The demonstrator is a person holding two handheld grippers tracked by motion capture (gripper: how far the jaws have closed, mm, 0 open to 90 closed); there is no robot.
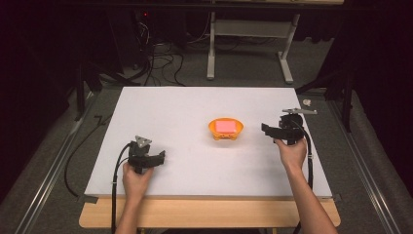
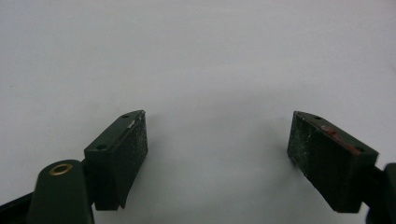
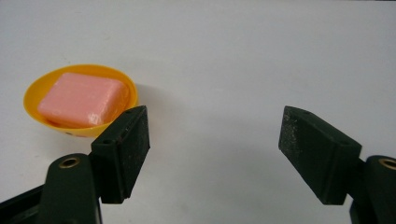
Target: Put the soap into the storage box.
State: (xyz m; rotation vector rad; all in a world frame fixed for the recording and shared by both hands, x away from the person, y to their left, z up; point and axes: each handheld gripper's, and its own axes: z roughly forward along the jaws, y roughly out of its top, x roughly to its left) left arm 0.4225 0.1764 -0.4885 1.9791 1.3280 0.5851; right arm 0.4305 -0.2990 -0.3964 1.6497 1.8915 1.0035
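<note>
An orange bowl (image 1: 213, 127) sits right of the middle of the white tabletop (image 1: 185, 107), holding a pink rectangular block (image 1: 226, 126). My right gripper (image 1: 266, 129) hovers a short way to the bowl's right, jaws pointing left toward it. In the right gripper view its jaws (image 3: 212, 135) stand wide apart over bare table, with the bowl (image 3: 79, 70) and pink block (image 3: 84, 99) ahead, beyond the left jaw. My left gripper (image 1: 160, 156) rests near the front left of the table. In the left gripper view it (image 2: 217, 140) is open, with nothing between the pads.
A wooden table edge (image 1: 204, 214) runs along the front under the white top. Behind the table stand a metal frame (image 1: 248, 44) and cables on the floor (image 1: 160, 63). Rails (image 1: 58, 165) flank both sides.
</note>
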